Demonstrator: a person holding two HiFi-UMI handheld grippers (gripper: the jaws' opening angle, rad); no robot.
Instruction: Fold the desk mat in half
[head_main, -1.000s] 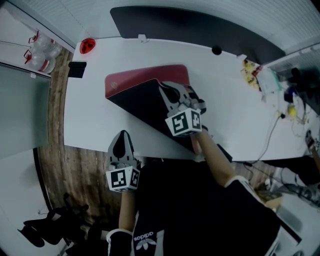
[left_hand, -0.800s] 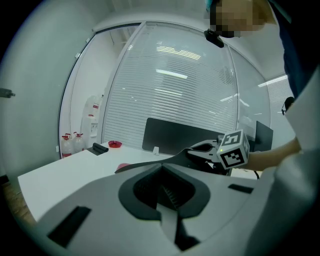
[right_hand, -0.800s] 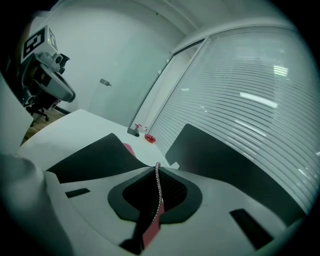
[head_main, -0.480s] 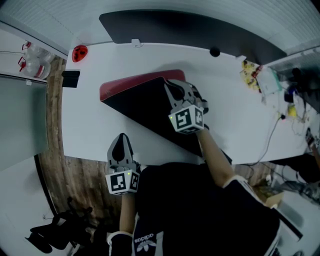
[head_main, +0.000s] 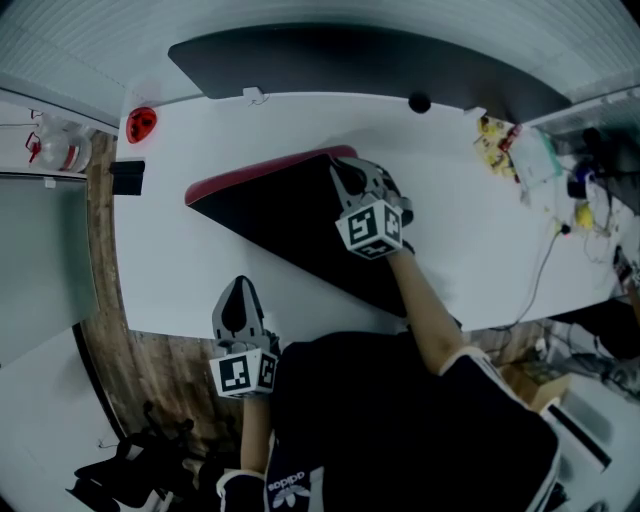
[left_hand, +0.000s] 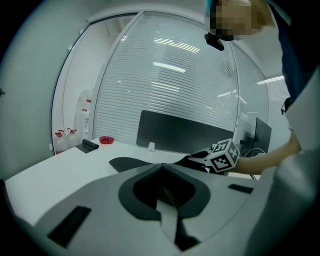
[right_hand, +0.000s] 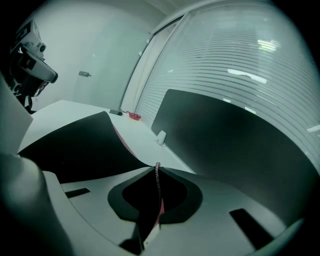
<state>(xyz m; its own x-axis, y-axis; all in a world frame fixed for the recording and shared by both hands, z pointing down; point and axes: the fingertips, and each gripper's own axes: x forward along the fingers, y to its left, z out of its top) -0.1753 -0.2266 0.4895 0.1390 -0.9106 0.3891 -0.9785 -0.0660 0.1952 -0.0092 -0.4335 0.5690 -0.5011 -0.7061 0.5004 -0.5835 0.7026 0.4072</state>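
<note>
Desk mat (head_main: 280, 215) lay in the middle of the white surface (head_main: 200, 270), partly doubled over itself. Its black underside was turned up across most of it. Only a thin strip of the red top face showed along the edge toward eleven o'clock in the head view. The mat's near corner reached the edge of the surface at about five o'clock.

At the twelve o'clock end of the fold, the right tongs (head_main: 338, 168) were clenched on the mat's raised edge. In the right gripper view that thin edge, black on one face and red on the other, ran straight up between the closed jaws, and the black sheet curved away toward nine o'clock.

At seven o'clock the left tongs (head_main: 240, 285) hung by the near edge of the surface, well apart from the mat. Their jaws were drawn together with nothing between them.

A red dish (head_main: 141, 122) sat in the ten o'clock corner, with a small black object (head_main: 128, 177) just beside it on the nine o'clock edge. A dark panel (head_main: 350, 60) stood along the far side at twelve o'clock, and a small black knob (head_main: 419, 102) lay at one o'clock. Clutter and cables (head_main: 510, 150) crowded the two o'clock end. Bottles with red caps (head_main: 55, 150) stood off the surface at ten o'clock.
</note>
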